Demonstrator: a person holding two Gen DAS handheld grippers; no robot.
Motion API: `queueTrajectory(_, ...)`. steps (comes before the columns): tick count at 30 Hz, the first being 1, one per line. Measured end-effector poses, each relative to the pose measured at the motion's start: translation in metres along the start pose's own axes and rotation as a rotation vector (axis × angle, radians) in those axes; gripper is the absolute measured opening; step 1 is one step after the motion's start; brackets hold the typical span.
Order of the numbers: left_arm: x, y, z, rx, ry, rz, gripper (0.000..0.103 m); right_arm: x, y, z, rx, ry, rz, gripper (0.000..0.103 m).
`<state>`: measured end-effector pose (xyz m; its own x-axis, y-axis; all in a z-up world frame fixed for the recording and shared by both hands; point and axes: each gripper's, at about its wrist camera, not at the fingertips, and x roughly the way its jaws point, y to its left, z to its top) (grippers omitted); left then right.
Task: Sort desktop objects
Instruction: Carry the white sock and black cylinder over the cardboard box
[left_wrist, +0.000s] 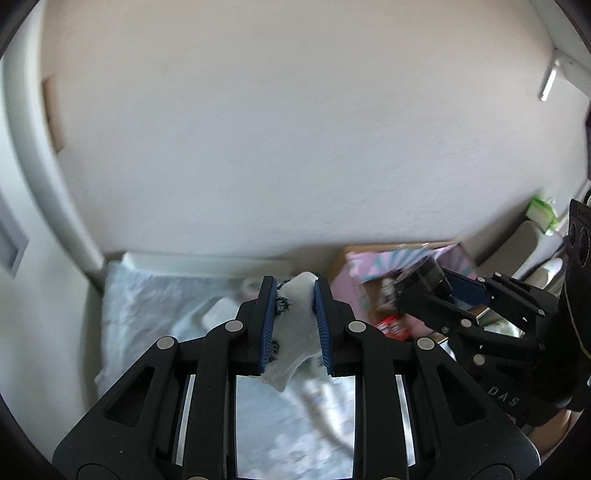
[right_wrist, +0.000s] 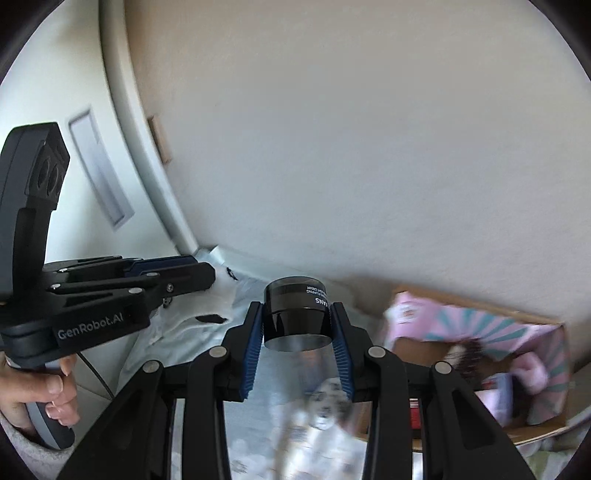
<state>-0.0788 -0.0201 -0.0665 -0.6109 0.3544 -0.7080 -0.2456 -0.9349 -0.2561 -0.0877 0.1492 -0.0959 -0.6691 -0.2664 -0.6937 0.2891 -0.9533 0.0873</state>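
Observation:
My left gripper (left_wrist: 294, 295) is shut on a white sock (left_wrist: 298, 325) with dark trim, which hangs between the blue pads above a pale cloth-covered surface (left_wrist: 147, 302). In the right wrist view the same gripper (right_wrist: 207, 273) shows at the left, held by a hand (right_wrist: 48, 387), with the white sock (right_wrist: 218, 299) trailing from it. My right gripper (right_wrist: 297, 314) is shut on a black cylindrical jar (right_wrist: 295, 314) with white lettering, held upside down. From the left wrist view, the right gripper (left_wrist: 424, 284) and its black jar (left_wrist: 424, 275) are at the right, over the box.
An open cardboard box (right_wrist: 532, 432) with pink and teal items (right_wrist: 480, 321) sits at the right, also seen as the box (left_wrist: 340, 258) in the left wrist view. A plain wall (left_wrist: 295, 129) fills the background. A green pack (left_wrist: 541, 210) stands at far right.

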Motion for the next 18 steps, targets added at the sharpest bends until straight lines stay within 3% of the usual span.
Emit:
queueTrajectory(9,0.031,-0.088,0.017,0.071,0.014,-0.067,0.019,-0.047,-0.094,-0.011,0.079,-0.006,-0.098,0.033)
queueTrajectory(18,0.095,-0.163,0.011,0.115,0.088,-0.102,0.019,-0.048,-0.175,-0.047,0.118,0.070,-0.162,0.033)
